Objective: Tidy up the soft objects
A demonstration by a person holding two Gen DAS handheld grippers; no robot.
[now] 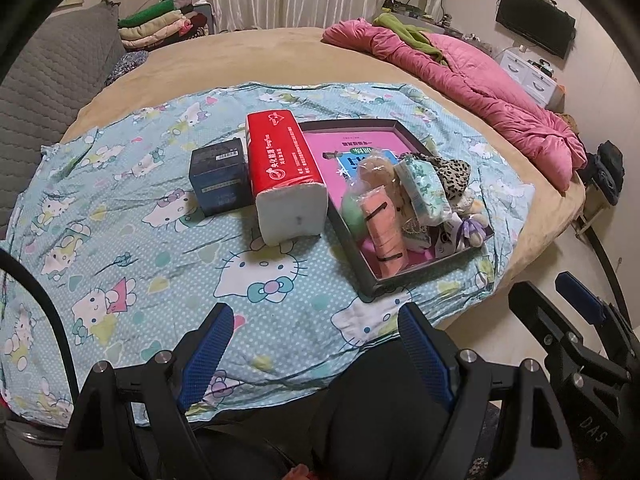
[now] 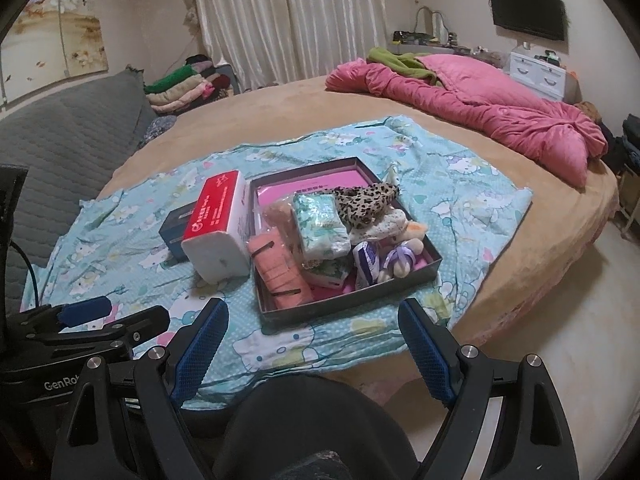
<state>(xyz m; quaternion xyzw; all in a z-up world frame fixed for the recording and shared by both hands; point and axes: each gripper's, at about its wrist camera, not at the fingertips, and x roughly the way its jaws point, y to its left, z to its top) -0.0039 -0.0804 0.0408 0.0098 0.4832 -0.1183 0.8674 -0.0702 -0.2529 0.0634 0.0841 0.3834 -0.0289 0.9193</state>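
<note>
A dark shallow box (image 1: 372, 284) (image 2: 344, 304) with a pink bottom lies on a Hello Kitty cloth (image 1: 132, 216) (image 2: 472, 208) on the bed. It holds several soft things: a peach pack (image 1: 384, 236) (image 2: 280, 272), a floral tissue pack (image 1: 424, 188) (image 2: 320, 224), a leopard-print cloth (image 1: 452, 176) (image 2: 368, 200) and a small plush toy (image 2: 404, 256). A red tissue pack (image 1: 284, 168) (image 2: 220, 220) and a dark blue box (image 1: 220, 176) (image 2: 174, 236) stand left of it. My left gripper (image 1: 316, 324) and right gripper (image 2: 312, 320) are open and empty, hovering near the bed's front edge.
A pink quilt (image 1: 480, 76) (image 2: 480, 108) lies at the back right of the round tan bed (image 1: 280, 52). A grey sofa (image 1: 44, 80) and folded clothes (image 1: 160, 24) are at the left. The floor (image 2: 560, 320) is at the right.
</note>
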